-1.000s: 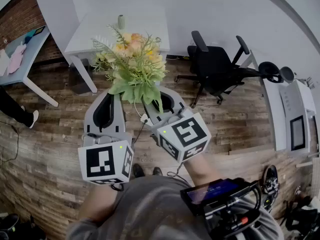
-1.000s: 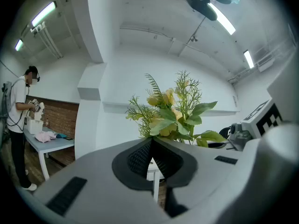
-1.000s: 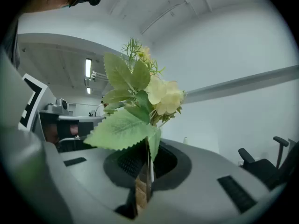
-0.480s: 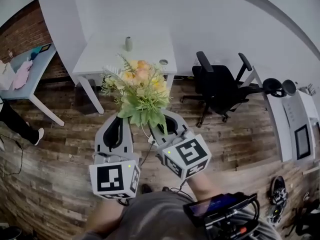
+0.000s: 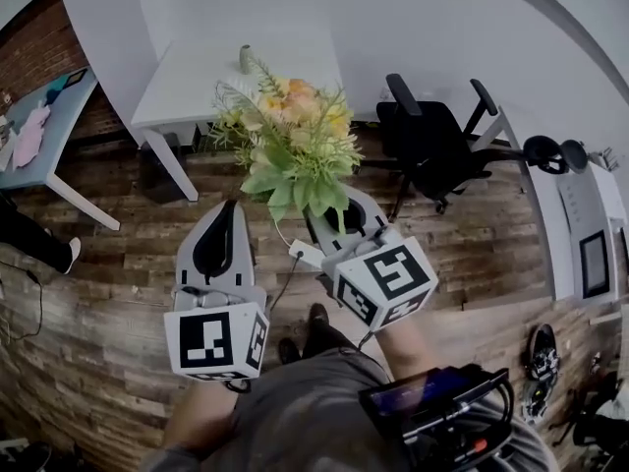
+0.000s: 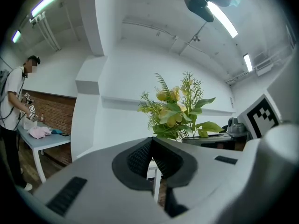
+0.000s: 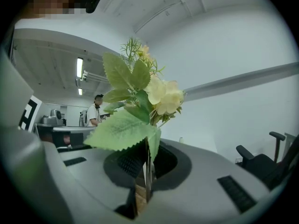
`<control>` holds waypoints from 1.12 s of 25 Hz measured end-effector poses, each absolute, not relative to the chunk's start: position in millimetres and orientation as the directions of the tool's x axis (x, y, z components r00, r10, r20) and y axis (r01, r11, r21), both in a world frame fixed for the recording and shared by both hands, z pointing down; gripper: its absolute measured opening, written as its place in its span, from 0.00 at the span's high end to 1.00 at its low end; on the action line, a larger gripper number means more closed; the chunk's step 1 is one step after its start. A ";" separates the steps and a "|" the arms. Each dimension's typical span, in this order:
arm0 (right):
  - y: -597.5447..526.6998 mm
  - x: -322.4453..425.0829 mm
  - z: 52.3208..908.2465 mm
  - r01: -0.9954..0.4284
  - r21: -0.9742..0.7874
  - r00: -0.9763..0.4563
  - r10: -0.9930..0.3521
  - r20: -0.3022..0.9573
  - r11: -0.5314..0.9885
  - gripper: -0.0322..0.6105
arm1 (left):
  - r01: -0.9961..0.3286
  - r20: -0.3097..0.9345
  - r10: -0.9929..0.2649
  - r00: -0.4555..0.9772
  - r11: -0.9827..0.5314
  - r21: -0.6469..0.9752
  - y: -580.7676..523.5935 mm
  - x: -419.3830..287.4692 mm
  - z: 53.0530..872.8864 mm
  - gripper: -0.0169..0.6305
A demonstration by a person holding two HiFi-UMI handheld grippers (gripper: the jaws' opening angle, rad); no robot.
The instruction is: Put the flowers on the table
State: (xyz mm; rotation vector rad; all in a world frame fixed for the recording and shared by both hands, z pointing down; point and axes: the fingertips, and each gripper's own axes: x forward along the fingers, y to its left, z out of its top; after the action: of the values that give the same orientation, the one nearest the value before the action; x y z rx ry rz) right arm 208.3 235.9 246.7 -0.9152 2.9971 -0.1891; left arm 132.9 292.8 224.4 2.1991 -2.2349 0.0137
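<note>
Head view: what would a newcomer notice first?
The yellow-and-orange flowers stand mid-frame, their stems clamped in the right gripper. The left gripper beside it is shut and empty. Beyond them stands a white table, with a black office chair to its right.

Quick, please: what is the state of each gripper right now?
The left gripper: jaws closed, nothing between them.
The right gripper: jaws closed on the stems of the flowers.

The grey left tongs [image 5: 228, 206] and right tongs [image 7: 145, 170] each bear a white cube [image 5: 214, 340] with black square markers.
</note>
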 end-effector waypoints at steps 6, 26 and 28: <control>184.4 216.8 254.0 -0.584 -0.139 -0.810 -0.585 0.040 0.800 0.91 | -0.999 0.047 -0.998 -0.051 0.052 0.009 256.2 114.5 242.4 0.97; 13.9 173.2 280.6 -0.472 -0.195 -0.881 -0.471 0.052 0.860 0.91 | -0.994 0.075 -0.993 -0.092 0.087 -0.063 74.4 114.9 244.8 0.97; 11.9 171.8 280.3 -0.465 -0.185 -0.884 -0.465 0.047 0.866 0.91 | -0.994 0.067 -0.993 -0.099 0.095 -0.061 73.1 113.8 245.4 0.97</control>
State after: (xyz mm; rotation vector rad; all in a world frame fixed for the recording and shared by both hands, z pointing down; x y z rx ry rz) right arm 171.8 11.9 280.3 -0.7568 3.0348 -0.3019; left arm 113.8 73.1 245.4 2.1033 -2.3181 0.1417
